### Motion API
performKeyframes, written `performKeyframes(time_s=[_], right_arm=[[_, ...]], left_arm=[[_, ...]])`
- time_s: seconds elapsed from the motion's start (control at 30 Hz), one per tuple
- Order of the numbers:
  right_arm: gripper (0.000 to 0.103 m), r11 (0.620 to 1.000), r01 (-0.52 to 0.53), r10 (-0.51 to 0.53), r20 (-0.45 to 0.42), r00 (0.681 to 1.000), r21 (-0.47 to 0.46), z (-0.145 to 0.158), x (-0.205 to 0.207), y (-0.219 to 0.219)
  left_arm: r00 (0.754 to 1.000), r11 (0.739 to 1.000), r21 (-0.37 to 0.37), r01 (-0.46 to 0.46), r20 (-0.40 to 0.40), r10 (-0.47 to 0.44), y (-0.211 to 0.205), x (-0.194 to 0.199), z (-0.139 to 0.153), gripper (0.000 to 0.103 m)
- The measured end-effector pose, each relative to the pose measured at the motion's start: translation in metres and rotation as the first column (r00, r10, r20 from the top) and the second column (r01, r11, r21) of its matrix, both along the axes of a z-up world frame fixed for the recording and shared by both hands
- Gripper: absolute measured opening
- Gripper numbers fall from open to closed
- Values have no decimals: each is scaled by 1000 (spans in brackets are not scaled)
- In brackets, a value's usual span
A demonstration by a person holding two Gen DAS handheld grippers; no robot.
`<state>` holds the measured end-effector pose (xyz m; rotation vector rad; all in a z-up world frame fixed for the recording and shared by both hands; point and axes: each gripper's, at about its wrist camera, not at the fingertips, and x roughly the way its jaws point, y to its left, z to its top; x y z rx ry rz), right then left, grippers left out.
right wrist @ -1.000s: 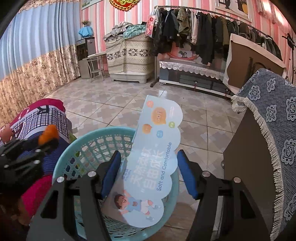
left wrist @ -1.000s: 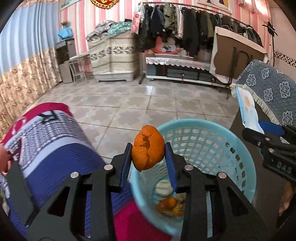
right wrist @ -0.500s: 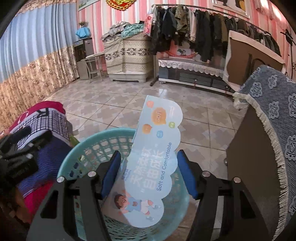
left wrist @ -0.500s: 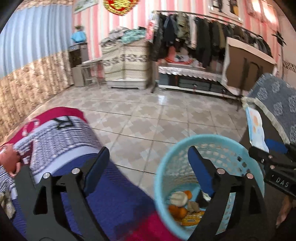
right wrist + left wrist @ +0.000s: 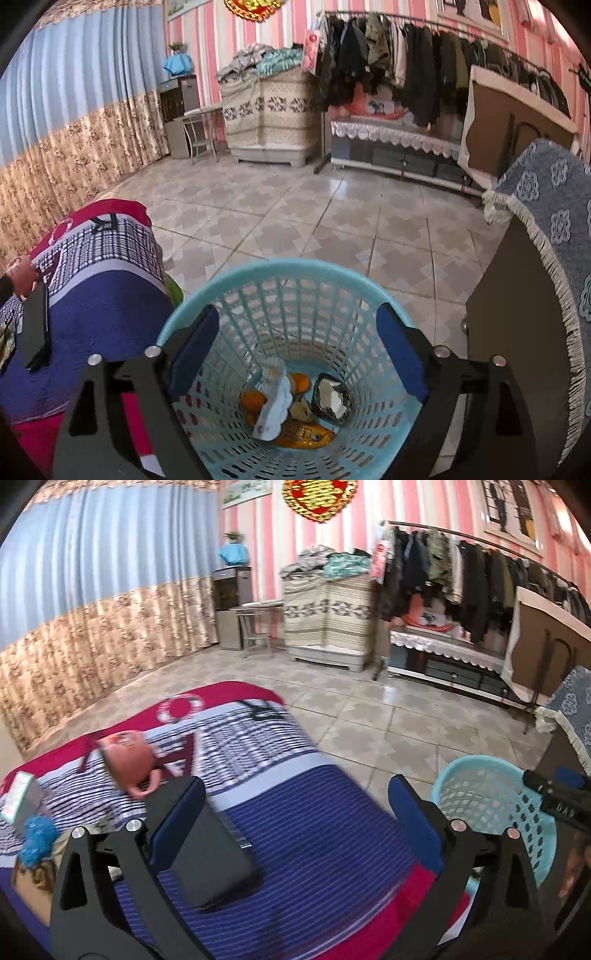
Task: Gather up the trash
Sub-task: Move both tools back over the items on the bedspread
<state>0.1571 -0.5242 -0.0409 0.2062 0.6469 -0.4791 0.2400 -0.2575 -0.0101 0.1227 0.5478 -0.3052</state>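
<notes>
Left gripper: jaws have just been opening and now stand spread wide with nothing between them, over the striped blue, white and red cloth of a covered surface. On that cloth, from the left: a blue fuzzy item, too blurred to identify; a pink ceramic pot lying tilted; a flat black rectangular case just beside the left finger. The cloth's right edge drops off beside the basket; open tiled floor lies beyond.

Right gripper: jaws have likewise just been opening, spread and empty, directly above the light blue perforated plastic basket. The printed card lies inside on the bottom, among orange peel and a crumpled dark wrapper. A dark cabinet with fringed blue cover stands close on the right.
</notes>
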Motion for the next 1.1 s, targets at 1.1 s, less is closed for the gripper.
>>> performKeyframes(time_s=[1.1], right_arm=[[95,869,-476,488,75,869,-139,23,35,244]], left_arm=[[889,890,10,-456,-36,456,277,-52,-25,97]])
